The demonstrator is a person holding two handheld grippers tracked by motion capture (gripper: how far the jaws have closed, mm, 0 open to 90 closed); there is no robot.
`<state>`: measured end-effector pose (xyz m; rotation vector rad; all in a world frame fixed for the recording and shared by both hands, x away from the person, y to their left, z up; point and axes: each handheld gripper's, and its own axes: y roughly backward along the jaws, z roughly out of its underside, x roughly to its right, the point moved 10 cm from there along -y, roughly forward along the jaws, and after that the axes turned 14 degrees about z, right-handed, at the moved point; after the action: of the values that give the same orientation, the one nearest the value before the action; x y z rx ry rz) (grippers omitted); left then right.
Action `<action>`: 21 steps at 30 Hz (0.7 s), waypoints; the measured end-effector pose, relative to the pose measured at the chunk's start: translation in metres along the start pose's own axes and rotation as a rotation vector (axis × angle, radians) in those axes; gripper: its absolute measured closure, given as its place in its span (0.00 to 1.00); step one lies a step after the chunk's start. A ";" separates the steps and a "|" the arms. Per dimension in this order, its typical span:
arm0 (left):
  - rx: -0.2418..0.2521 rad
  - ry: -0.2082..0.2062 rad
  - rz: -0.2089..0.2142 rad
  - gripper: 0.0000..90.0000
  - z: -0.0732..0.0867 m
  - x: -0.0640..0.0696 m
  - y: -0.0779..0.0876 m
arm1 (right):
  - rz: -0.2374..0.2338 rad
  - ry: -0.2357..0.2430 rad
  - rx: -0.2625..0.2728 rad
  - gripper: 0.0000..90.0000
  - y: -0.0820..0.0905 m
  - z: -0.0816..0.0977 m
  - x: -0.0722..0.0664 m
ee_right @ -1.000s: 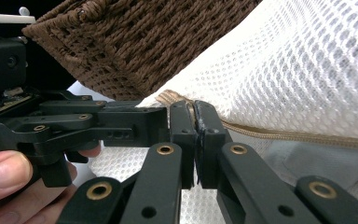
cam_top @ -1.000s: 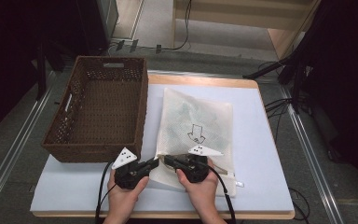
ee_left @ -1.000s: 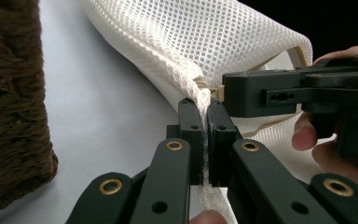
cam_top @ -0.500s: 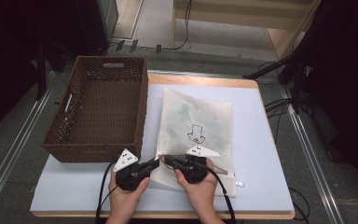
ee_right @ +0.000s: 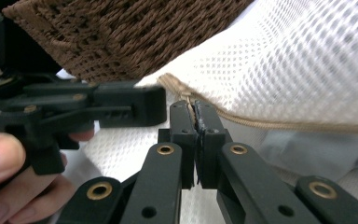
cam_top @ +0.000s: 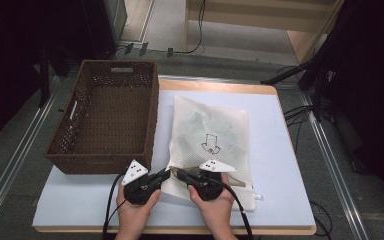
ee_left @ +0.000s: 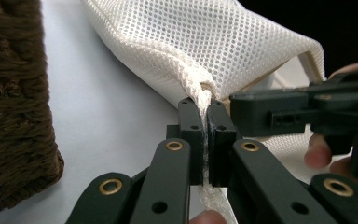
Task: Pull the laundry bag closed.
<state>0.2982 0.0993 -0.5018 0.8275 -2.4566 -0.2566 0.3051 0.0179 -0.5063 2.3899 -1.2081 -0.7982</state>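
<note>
pinching mesh bag [cam_top: 210,145] near edge: left hand-held gripper [cam_top: 166,174], right hand-held gripper [cam_top: 177,173], tips meeting.

Table [cam_top: 280,150], pale top w/ wood edge: brown wicker basket [cam_top: 105,120] left, white mesh bag [cam_top: 215,135] flat beside it.

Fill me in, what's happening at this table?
A person holds a gripper in each hand, both working on a white mesh bag that lies on the table beside a brown wicker basket. The left gripper is shut on the bag's near edge, the mesh pinched between its jaws. The right gripper is shut on the bag's edge at the tan seam. The two meet tip to tip at the bag's near corner.
</note>
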 end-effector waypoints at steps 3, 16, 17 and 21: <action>0.020 -0.022 0.026 0.98 -0.002 0.006 -0.001 | -0.002 -0.008 0.005 0.99 0.003 -0.005 0.002; -0.004 -0.074 0.019 0.98 -0.002 0.004 0.001 | -0.089 -0.118 -0.002 0.98 0.006 -0.009 0.000; -0.004 -0.075 0.019 0.98 -0.002 0.004 0.001 | -0.095 -0.131 0.003 0.98 0.006 -0.010 0.000; -0.010 -0.064 0.028 0.98 -0.001 0.005 0.000 | -0.104 -0.158 0.009 0.98 0.007 -0.014 0.001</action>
<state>0.2954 0.0965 -0.4993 0.7912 -2.5228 -0.2893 0.3095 0.0135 -0.4920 2.4532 -1.1541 -1.0334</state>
